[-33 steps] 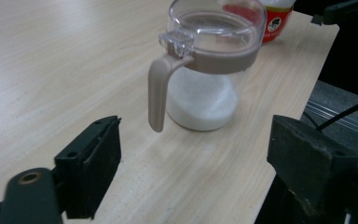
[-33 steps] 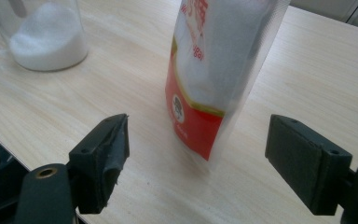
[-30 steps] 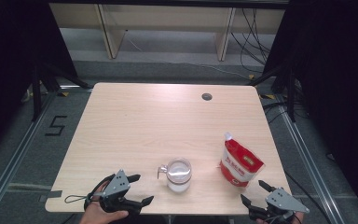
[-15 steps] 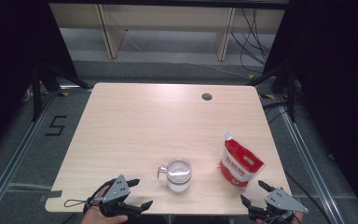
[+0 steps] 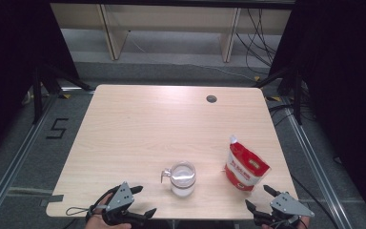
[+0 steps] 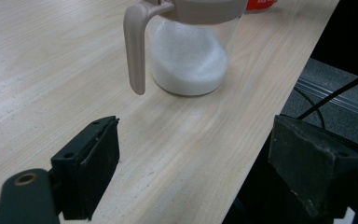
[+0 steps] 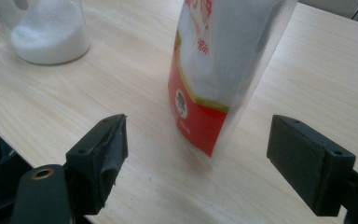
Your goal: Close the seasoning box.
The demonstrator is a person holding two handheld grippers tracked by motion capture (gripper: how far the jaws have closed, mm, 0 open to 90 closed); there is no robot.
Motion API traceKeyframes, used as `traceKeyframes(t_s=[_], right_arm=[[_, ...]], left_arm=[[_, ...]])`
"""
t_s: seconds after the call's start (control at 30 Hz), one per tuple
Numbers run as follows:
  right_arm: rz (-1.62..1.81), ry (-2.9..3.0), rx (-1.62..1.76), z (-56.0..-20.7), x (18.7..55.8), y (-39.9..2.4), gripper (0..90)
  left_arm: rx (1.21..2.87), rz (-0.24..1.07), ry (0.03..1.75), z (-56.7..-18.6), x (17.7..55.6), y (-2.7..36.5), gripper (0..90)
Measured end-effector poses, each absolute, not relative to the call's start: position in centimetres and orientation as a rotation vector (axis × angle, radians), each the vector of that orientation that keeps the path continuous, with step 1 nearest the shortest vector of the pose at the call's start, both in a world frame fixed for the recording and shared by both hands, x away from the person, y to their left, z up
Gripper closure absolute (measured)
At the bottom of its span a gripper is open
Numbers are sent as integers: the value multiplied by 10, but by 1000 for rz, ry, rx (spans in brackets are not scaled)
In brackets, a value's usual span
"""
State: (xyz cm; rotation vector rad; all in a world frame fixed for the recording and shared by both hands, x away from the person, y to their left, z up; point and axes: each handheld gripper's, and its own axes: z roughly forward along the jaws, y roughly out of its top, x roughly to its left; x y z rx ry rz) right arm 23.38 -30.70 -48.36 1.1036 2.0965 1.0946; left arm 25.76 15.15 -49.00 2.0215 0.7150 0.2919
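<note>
Pale wooden bench (image 5: 138, 129) carries the lidded jar (image 5: 183, 178) near its front edge, with the red pouch (image 5: 244, 167) just beside it; advance the released right claw (image 7: 196, 154) squarely around the pouch, keeping the released left claw (image 6: 193, 163) short of the jar handle (image 6: 135, 51).

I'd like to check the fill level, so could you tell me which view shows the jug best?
The left gripper view: the jug is close, handle and white contents clear. The high view shows it small; the right gripper view crops its top.
</note>
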Motion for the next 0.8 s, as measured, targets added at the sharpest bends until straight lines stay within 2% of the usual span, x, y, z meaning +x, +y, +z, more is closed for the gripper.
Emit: traceKeyframes(t_s=[0.37, 0.8], right_arm=[[1088, 2099, 1070, -485, 237, -308, 166], [1063, 2094, 1047, -487, 240, -310, 164]], left_arm=[[2015, 291, 713, -492, 256, 150, 159], [2013, 284, 724, -492, 256, 149, 159]])
